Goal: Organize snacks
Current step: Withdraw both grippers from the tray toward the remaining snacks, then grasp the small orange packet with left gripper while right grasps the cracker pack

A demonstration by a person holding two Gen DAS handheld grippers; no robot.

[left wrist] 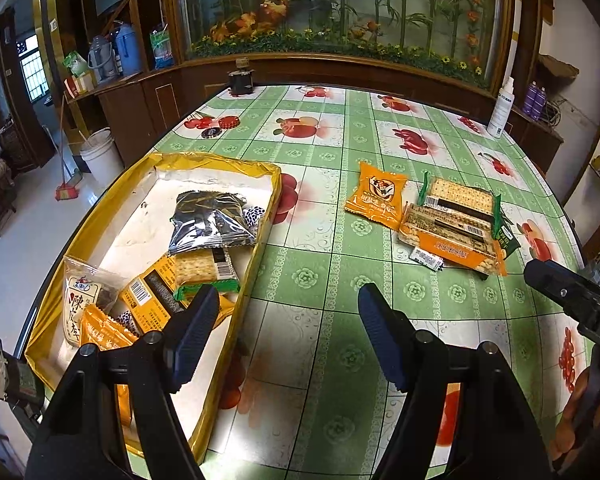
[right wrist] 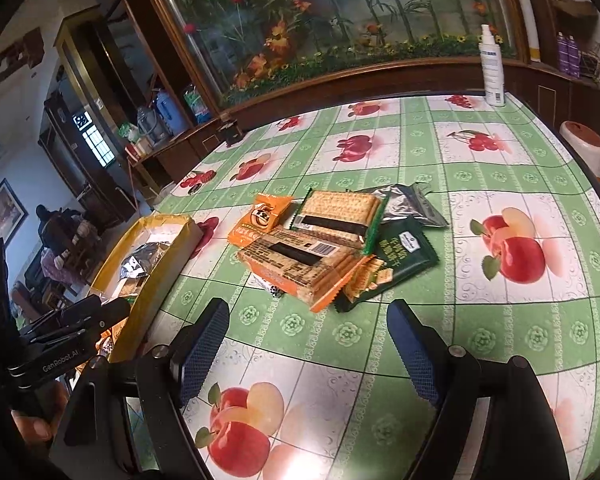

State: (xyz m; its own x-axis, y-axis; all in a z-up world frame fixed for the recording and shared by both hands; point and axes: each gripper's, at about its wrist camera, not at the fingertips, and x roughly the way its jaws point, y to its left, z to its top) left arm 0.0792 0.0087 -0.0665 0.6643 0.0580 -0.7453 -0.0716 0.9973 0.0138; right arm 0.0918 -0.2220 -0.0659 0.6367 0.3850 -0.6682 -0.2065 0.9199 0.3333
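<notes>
Left gripper [left wrist: 288, 316]: jaws apart, nothing between, hanging above the near rim of the box [left wrist: 256, 252] and the bare tablecloth [left wrist: 340, 240] beside it. Right gripper [right wrist: 308, 324]: jaws apart too, empty, aimed down at the loose pile ahead. Box at the table's left side, gold-lined walls, already holding a silver bag [left wrist: 212, 220], a cracker pack [left wrist: 200, 268], orange packs [left wrist: 108, 332] and a white pouch [left wrist: 78, 304]; likely serving as the collecting bin. Still outside, well apart from the box: orange pouch [right wrist: 262, 216], two long cracker packs [right wrist: 300, 260] stacked crosswise, a dark green packet [right wrist: 404, 256] partly under them, a silver bag [right wrist: 408, 204] behind. Pile overlapped and tilted, so top pack probably first, gripped across its narrow side. Crinkly film likely to slip or drag a neighbour along. Judged roughly half done. Wide stance of both grippers suited to straddling a pack before closing. Spray bottle [right wrist: 492, 64] at the far edge, clear of the work. Left gripper's body also visible at the right view's left edge, a hand [right wrist: 32, 420] beneath it.
</notes>
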